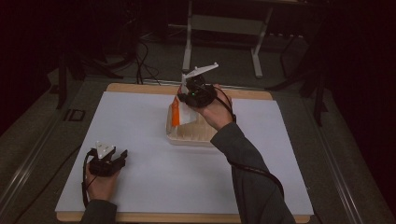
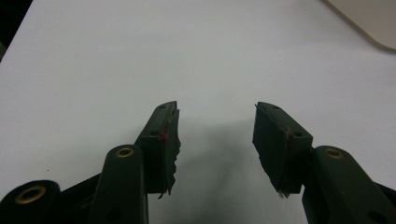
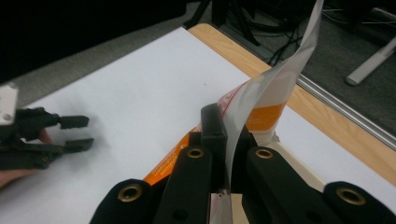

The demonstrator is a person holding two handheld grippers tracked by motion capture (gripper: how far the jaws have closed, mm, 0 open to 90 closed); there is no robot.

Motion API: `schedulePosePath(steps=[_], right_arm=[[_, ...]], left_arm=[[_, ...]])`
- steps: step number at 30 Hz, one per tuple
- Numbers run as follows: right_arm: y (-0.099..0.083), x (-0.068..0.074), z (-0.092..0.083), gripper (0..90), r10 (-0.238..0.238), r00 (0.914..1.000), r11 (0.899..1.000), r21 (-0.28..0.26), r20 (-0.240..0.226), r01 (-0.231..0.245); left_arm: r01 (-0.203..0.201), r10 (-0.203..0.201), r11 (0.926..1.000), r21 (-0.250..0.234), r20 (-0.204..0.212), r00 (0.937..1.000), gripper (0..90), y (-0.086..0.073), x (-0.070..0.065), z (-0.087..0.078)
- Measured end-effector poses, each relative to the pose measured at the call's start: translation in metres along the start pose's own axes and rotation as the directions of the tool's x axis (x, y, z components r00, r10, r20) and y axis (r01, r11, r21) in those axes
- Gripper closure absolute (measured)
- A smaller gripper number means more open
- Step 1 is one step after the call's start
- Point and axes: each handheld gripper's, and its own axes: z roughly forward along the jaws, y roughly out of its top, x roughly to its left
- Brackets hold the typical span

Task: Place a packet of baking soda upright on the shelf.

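We have one orange-and-white pouch (image 3: 261,109) pinched by its edge in the right gripper (image 3: 227,140), held above the single cream tray (image 1: 189,135) at the far middle of the white sheet (image 1: 140,140). We judge this the lifting-out step; next we need to carry it clear without letting it slip. Our left gripper (image 2: 215,135) rests near us, jaws spread, holding nothing.

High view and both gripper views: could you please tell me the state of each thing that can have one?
Left gripper: open, nothing between its jaws, low over the white sheet.
Right gripper: shut on the pouch.
Pouch: orange and white, pinched at its edge, hanging into the tray.
Tray: cream, resting flat on the white sheet.
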Motion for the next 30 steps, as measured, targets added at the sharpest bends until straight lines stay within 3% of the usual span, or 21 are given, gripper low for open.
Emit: schedulePosePath(steps=[5, 16, 25, 30], right_arm=[[-0.002, 0.003, 0.006, 90.0, -0.021, 0.9995, 1.0, 0.022, 0.024, 0.02], [-0.001, 0.011, 0.01, 90.0, -0.028, 0.9984, 0.999, 0.042, -0.049, 0.03], [0.0, 0.01, 0.018, 90.0, 0.041, 0.999, 0.995, 0.096, -0.019, -0.039], [-0.002, 0.006, 0.022, 89.3, 0.086, 0.9963, 0.992, 0.095, -0.004, -0.086]], left_arm=[[0.001, -0.001, 1.0, 0.002, 0.0, 1.0, 50.5, 0.0, 0.0, 0.0], [0.003, -0.003, 1.0, -0.001, 0.002, 1.0, 50.4, 0.0, 0.0, 0.0], [0.007, -0.007, 1.0, -0.001, 0.004, 1.0, 50.3, 0.0, 0.0, 0.0], [0.007, -0.007, 1.0, -0.002, 0.003, 1.0, 50.3, 0.0, 0.0, 0.0]])
